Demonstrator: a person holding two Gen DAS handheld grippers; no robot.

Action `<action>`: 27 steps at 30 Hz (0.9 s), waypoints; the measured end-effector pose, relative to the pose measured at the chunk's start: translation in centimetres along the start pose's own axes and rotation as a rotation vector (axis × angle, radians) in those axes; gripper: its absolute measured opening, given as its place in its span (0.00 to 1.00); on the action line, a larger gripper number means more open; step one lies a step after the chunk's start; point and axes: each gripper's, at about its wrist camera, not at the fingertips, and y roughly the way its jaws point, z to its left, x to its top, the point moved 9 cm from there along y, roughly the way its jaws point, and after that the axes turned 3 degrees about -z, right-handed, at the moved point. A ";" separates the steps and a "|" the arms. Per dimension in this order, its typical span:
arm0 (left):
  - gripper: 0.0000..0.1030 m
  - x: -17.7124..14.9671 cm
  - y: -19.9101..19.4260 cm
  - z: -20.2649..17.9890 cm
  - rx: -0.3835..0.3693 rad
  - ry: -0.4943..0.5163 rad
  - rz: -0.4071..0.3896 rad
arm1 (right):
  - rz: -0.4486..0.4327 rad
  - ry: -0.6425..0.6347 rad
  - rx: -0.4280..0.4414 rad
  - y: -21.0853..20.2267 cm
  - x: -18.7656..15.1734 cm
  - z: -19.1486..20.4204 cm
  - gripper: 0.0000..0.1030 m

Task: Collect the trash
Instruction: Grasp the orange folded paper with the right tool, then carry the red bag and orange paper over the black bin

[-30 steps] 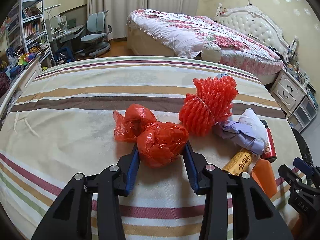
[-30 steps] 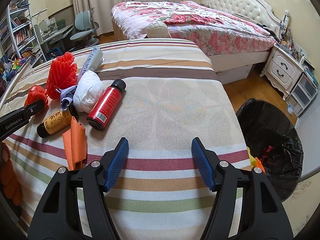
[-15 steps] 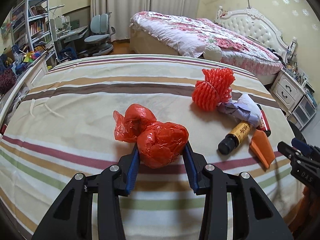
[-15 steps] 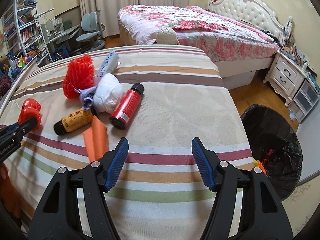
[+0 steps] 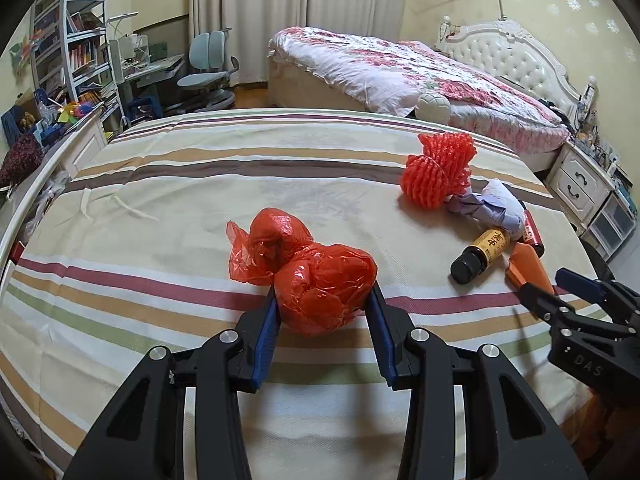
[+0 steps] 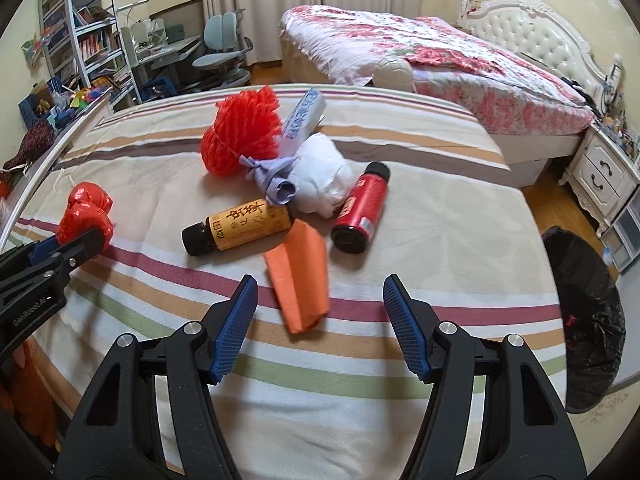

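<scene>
Crumpled red bag [image 5: 324, 286] (gripper-pinched)

The crumpled red bag [image 5: 320, 280] looked like thin, glossy plastic film. The striped bedcover [image 5: 180, 200] was matt woven cloth. The red net [image 6: 240, 136] appeared as ribbed foam mesh; the orange sheet [image 6: 300, 276] looked like matt paper.

"DAS" marks the right gripper [image 5: 582, 360]; "GenRobot.AI" marks the left gripper [image 6: 34, 312].

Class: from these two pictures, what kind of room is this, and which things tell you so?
Most likely a bedroom: a floral-quilted bed with white tufted headboard, a white drawered nightstand, plus a bookshelf.
</scene>
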 end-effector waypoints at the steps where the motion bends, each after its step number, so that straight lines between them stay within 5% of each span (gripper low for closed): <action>1: 0.40 -0.2 0.0 0.0 0.002 -0.002 0.000 | 0.002 -0.004 0.002 0.0 -0.1 0.3 0.57; 9: 0.40 -1.1 0.4 0.4 0.024 0.005 0.021 | -0.004 -0.041 0.014 0.1 -0.3 1.3 0.27; 27: 0.40 -1.2 -1.2 -3.1 0.047 0.058 -0.014 | -0.076 0.031 0.070 -2.5 -0.5 -0.7 0.26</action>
